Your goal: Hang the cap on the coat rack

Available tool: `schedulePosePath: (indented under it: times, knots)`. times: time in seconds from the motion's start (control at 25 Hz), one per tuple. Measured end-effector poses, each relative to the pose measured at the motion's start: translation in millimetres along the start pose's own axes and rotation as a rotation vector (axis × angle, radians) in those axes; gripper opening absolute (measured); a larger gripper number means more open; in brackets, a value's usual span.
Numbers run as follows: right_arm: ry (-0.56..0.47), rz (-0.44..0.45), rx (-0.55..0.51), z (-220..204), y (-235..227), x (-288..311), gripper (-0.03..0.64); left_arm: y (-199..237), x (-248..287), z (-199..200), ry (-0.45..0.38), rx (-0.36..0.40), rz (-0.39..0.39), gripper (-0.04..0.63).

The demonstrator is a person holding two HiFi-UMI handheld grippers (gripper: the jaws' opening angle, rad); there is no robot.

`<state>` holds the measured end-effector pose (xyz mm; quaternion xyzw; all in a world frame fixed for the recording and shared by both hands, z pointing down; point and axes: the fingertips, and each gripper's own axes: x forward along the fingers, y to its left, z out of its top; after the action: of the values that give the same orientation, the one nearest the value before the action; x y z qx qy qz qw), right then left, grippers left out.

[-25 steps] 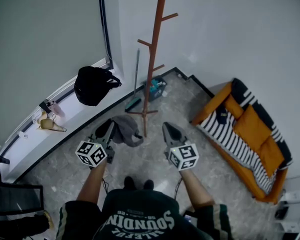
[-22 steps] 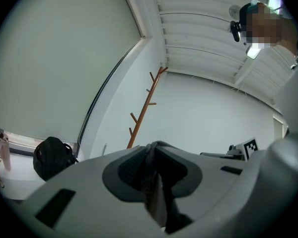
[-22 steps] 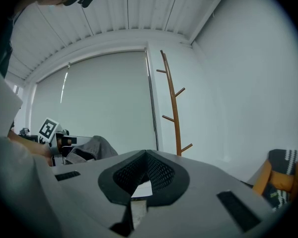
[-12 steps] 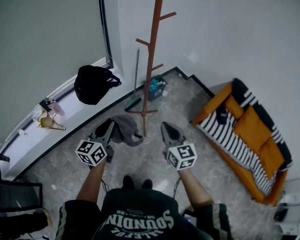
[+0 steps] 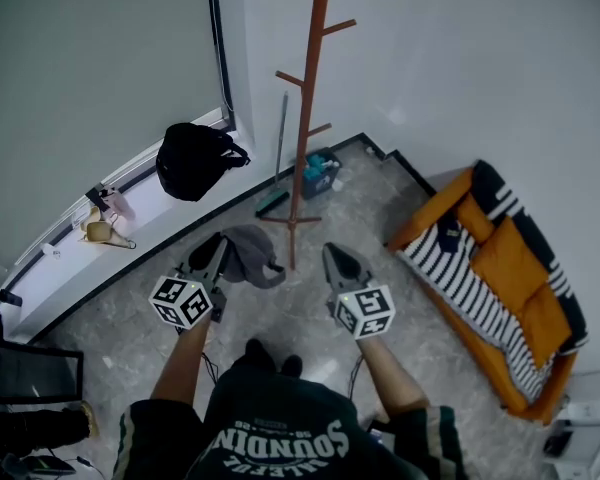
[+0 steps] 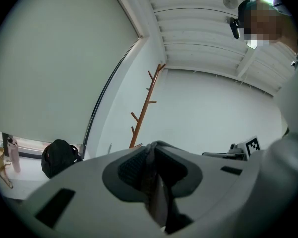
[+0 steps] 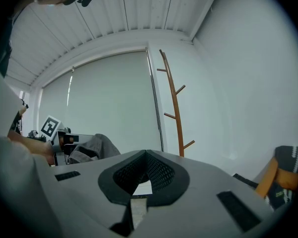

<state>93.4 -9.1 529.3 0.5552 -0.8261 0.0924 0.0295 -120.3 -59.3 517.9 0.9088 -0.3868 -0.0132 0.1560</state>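
Left tongs (image 5: 220, 258) are clenched on the grey cap (image 5: 252, 260). In the left gripper view a fold of its cloth runs up between the two pressed jaws. The rest of the cap bunches off the tips on the side toward the right tongs (image 5: 334, 258). That pair is clenched too, its tips meeting with nothing between them. It is held about level with the left pair and clear of the cap. The coat rack (image 5: 306, 118) stands ahead of both tongs, roughly midway between them. In the head view its post rises just beside the cap, and the cap is on none of its pegs. Ahead and to the left of the left tongs, a black bag (image 5: 195, 160) sits on the window ledge (image 5: 70, 268). Out to the right of the right tongs lies an orange sofa (image 5: 500, 278) with a striped cover.
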Motion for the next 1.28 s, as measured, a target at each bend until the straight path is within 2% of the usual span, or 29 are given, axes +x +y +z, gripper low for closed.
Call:
schedulePosePath:
  times: [0.48, 0.76, 0.96, 1.28]
  knots:
    - [0.001, 0.008, 0.002, 3.6, -23.0, 31.7, -0.002, 15.9, 31.3, 9.7, -0.001, 0.015, -0.002, 0.06]
    - [0.006, -0.003, -0.008, 17.1, -53.7, 75.4, -0.002, 43.1, 82.7, 23.7, -0.003, 0.01, -0.018, 0.06]
    - [0.032, -0.008, -0.028, 27.2, -66.7, 108.4, -0.002, 62.2, 113.4, 36.8, -0.006, 0.004, -0.039, 0.06]
    - [0.021, -0.016, -0.042, 43.9, -75.7, 168.3, -0.002, 101.8, 146.6, 63.6, -0.013, 0.018, -0.068, 0.06]
